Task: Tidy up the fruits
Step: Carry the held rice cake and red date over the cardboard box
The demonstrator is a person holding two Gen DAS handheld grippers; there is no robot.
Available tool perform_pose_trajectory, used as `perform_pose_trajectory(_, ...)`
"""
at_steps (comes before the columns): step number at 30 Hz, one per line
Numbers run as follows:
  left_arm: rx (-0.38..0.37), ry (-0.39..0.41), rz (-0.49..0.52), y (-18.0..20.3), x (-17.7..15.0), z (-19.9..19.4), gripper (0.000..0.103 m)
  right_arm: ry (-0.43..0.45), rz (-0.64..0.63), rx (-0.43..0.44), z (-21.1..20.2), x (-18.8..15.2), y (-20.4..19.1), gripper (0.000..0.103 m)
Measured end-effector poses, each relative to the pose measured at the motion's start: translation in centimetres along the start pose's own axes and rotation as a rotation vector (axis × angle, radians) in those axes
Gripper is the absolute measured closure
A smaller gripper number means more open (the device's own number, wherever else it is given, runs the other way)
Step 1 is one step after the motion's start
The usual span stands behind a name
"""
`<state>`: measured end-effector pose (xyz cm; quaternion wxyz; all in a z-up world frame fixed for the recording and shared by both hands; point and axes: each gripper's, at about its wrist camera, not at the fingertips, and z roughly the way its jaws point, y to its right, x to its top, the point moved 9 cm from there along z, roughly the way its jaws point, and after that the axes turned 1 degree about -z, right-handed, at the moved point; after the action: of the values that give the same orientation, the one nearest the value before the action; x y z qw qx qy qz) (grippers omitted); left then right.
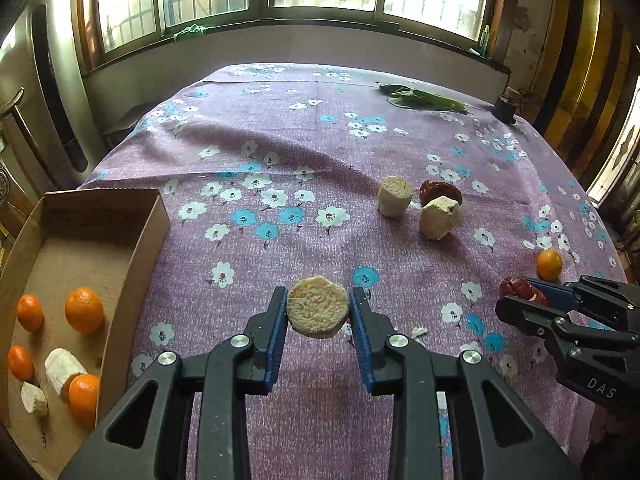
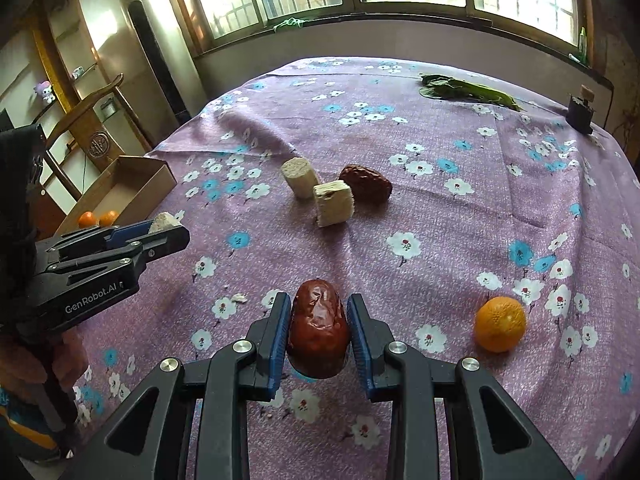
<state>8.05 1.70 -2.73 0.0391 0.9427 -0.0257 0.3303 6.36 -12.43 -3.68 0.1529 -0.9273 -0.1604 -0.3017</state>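
My left gripper [image 1: 318, 312] is shut on a pale round chunk [image 1: 317, 307] and holds it above the flowered cloth; it also shows in the right wrist view [image 2: 164, 226]. My right gripper [image 2: 319, 326] is shut on a dark red date [image 2: 318, 328], also seen in the left wrist view [image 1: 524, 290]. Two more pale chunks [image 1: 395, 196] [image 1: 439, 218] and a second date [image 1: 438, 190] lie mid-table. One loose orange [image 2: 500, 323] sits right of my right gripper. A cardboard box [image 1: 132, 240] at the left holds several oranges [image 1: 84, 310] and pale pieces [image 1: 62, 368].
Green leaves [image 1: 424, 98] and a small dark object [image 1: 506, 108] lie at the table's far right edge. A wooden chair [image 2: 86, 128] and a tall silver appliance [image 2: 160, 52] stand left of the table. A small crumb [image 1: 419, 331] lies on the cloth.
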Motion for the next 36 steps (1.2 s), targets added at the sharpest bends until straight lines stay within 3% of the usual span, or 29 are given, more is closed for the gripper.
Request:
perform_pose_trajectory(12, 0.054, 0.031, 0.009, -1.2, -2.3, -2.6, 0.074, 0.004, -0.039, 0.014, -0.9, -0.7, -3.2, 0.071)
perform_pose_trajectory(36, 0.113, 0.07, -0.045, -5.5, -3.0, -5.3, 0.074, -0.003, -0.163, 0.065, -0.2, 1.0, -9.9, 0.071)
